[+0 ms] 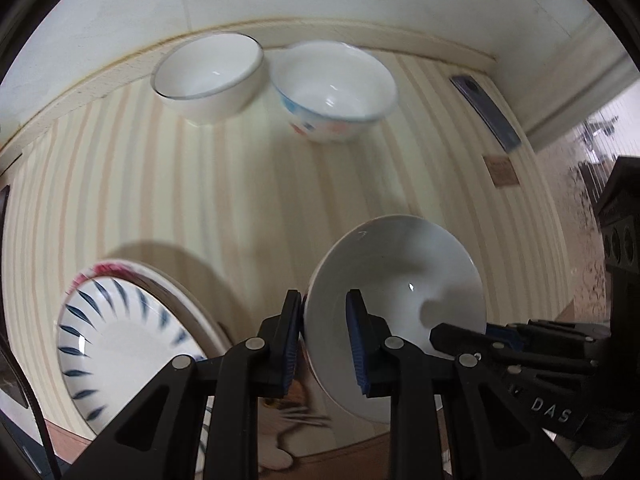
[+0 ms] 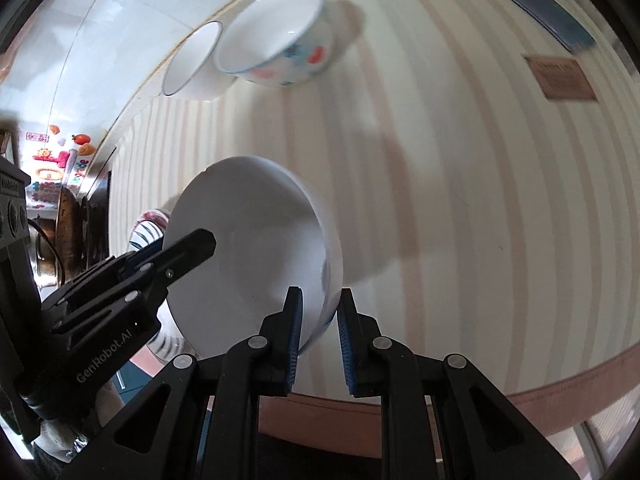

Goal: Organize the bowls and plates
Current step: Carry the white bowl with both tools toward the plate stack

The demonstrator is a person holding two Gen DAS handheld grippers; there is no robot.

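The striped table [image 1: 160, 184] runs back to a pale wall. On it at the near left, a stack of plates [image 1: 120, 320] has a blue-dashed plate on top and a pink-edged one under it. A plain white bowl [image 1: 396, 300] hangs tilted above the table, between both tools: the left gripper [image 1: 324, 340] pinches its near rim, one pad inside and one outside. The right gripper [image 2: 318, 340] straddles the opposite rim, though a slight gap seems to remain at one pad. Far back, just beside each other, stand a dark-rimmed white bowl [image 1: 210, 76] and a flowered bowl [image 1: 334, 92]. At the right lie a dark phone [image 1: 484, 110] and a small brown card [image 1: 502, 170], well apart from the bowls.
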